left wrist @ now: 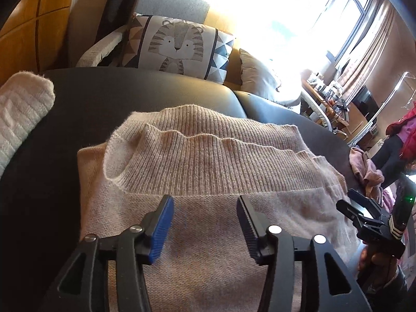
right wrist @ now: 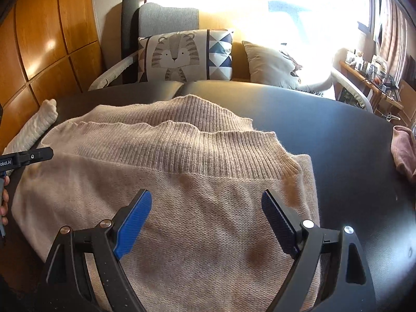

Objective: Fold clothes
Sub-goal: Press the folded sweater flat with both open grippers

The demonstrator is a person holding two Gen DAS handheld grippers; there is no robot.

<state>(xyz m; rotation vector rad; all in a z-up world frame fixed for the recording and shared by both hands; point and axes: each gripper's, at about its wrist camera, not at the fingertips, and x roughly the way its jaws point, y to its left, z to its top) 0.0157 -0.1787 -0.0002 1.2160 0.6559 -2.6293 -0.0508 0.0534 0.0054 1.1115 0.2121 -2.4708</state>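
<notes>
1. Presently the beige sweater [right wrist: 182, 208] lies folded on the dark table [right wrist: 351, 135]
2. Left gripper [left wrist: 205, 223] and right gripper [right wrist: 208, 221] hover, jaws apart, empty
3. Soft, limp knit; pinch the ribbed hem edges

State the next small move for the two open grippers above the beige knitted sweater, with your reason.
Probably lift both away: left gripper and right gripper hold nothing, and the beige knitted sweater already lies folded, ribbed hem on top.

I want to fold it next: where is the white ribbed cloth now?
The white ribbed cloth lies at the table's far left edge, beside the beige sweater.
</notes>
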